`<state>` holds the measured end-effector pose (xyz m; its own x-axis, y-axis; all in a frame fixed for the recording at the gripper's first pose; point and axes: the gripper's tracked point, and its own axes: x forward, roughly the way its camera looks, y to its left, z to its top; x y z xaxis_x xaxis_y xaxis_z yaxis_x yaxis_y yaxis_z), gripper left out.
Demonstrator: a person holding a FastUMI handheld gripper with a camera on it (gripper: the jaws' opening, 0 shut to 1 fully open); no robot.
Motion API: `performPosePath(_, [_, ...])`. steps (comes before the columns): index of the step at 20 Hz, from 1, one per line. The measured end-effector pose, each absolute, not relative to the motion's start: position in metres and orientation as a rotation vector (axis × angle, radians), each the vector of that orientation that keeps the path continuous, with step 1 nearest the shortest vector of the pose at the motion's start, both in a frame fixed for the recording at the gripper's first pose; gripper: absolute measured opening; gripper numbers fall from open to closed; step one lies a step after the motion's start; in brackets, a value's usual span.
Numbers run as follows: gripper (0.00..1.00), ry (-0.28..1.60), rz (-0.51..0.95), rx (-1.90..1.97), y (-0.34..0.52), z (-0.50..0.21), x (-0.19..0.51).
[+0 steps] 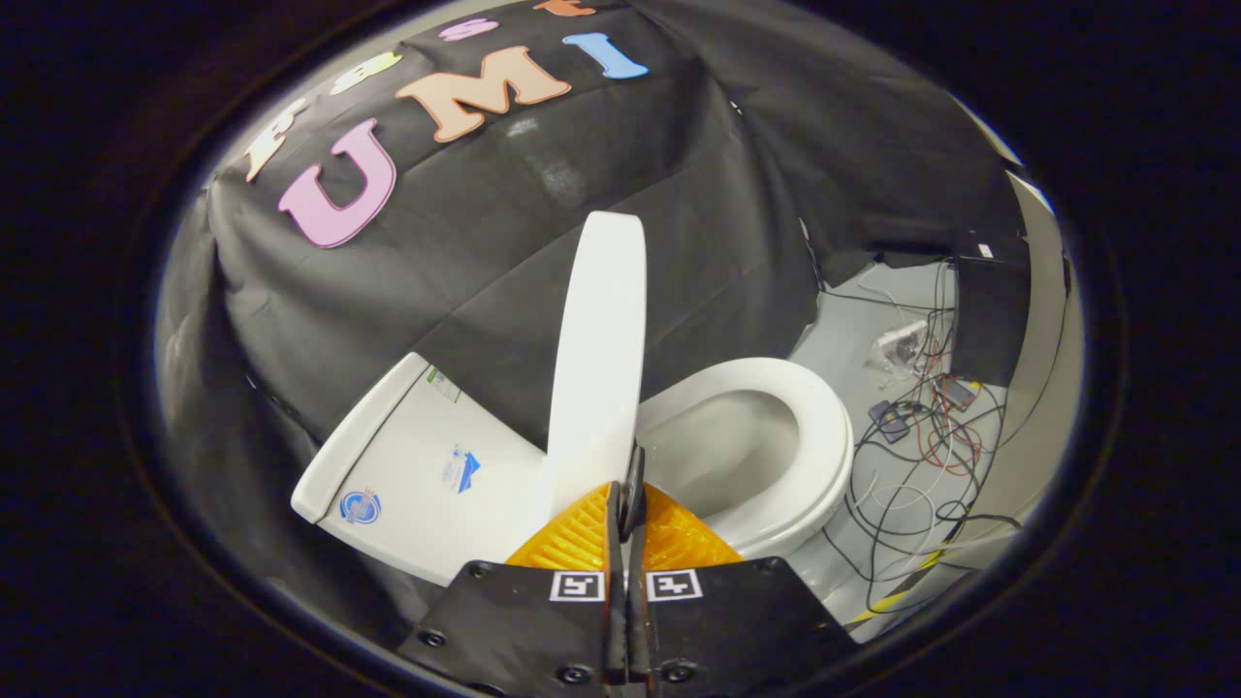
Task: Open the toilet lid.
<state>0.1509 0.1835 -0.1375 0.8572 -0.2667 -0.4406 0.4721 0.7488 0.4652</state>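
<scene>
The white toilet lid [596, 339] stands raised and nearly upright, seen edge-on, between the tank [427, 465] and the open seat ring [819, 436]. The bowl [737, 451] lies uncovered beside it. My gripper [625, 490] is shut, its two fingers pressed together with nothing between them. The fingertips sit right at the lid's near edge and seem to touch it; the lid is not held between them.
The tank carries small stickers on its side. Black booth cloth hangs behind the toilet. Beyond the bowl, a tangle of cables [921, 456] and small devices lies on the grey floor [843, 330], with a dark box [989, 320] further off.
</scene>
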Motion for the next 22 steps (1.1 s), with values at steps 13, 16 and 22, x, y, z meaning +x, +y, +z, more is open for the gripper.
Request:
performPosePath(13, [0.03,0.329,-0.33,0.389,0.243,-0.086,0.181])
performPosePath(16, [0.03,0.33,-0.305,0.361,0.262,-0.077,0.19])
performPosePath(22, [0.03,0.33,-0.267,0.262,0.288,-0.067,0.205])
